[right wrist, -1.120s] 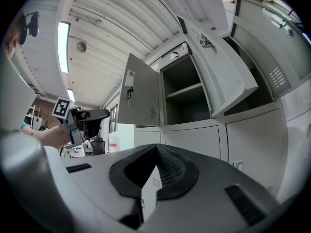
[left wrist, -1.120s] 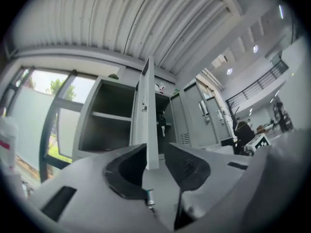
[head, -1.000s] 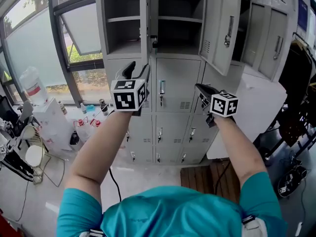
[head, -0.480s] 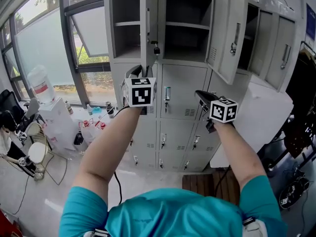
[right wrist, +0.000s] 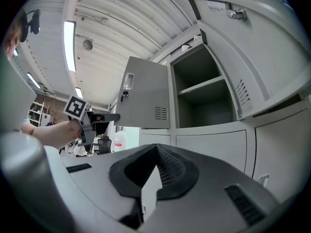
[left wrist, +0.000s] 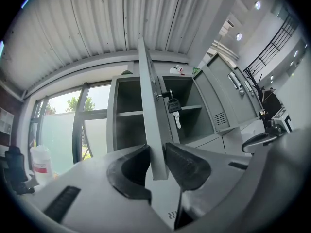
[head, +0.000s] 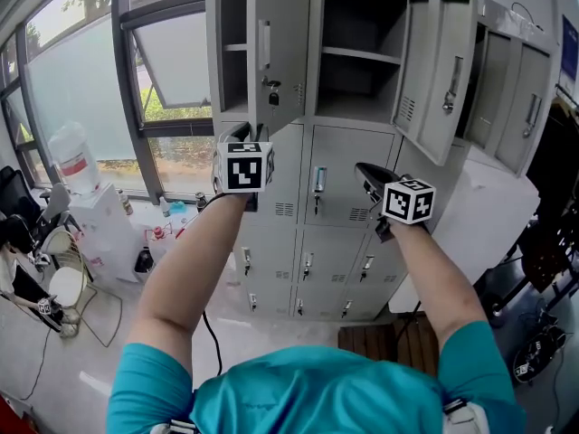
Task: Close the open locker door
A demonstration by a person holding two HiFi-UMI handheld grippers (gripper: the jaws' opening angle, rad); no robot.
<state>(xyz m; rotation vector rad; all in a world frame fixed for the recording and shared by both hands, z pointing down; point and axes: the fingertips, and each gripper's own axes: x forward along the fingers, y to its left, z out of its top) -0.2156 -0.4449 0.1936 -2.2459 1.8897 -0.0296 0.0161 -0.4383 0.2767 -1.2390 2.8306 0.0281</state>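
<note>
The grey open locker door (head: 280, 52) of the top left compartment stands partly swung, with a key and tag (head: 272, 98) hanging from its lock. My left gripper (head: 242, 134) reaches up to the door's lower edge. In the left gripper view that door (left wrist: 148, 106) runs edge-on between the two pads, and the left gripper (left wrist: 156, 155) is shut on it. My right gripper (head: 364, 169) hangs in front of the closed middle lockers, holding nothing. In the right gripper view the right gripper (right wrist: 156, 147) has its tips together, and the door (right wrist: 146, 98) and left gripper (right wrist: 97, 118) show to the left.
Two more locker doors (head: 441, 70) (head: 507, 89) stand open at the right. Closed lockers (head: 335, 188) fill the rows below. A large window (head: 72, 70) is at the left, with a water bottle (head: 72, 156) and clutter on the floor beneath it.
The door has swung left, from edge-on to partly covering its compartment. The left gripper's jaws have closed onto its lower edge. The right gripper has barely moved.
</note>
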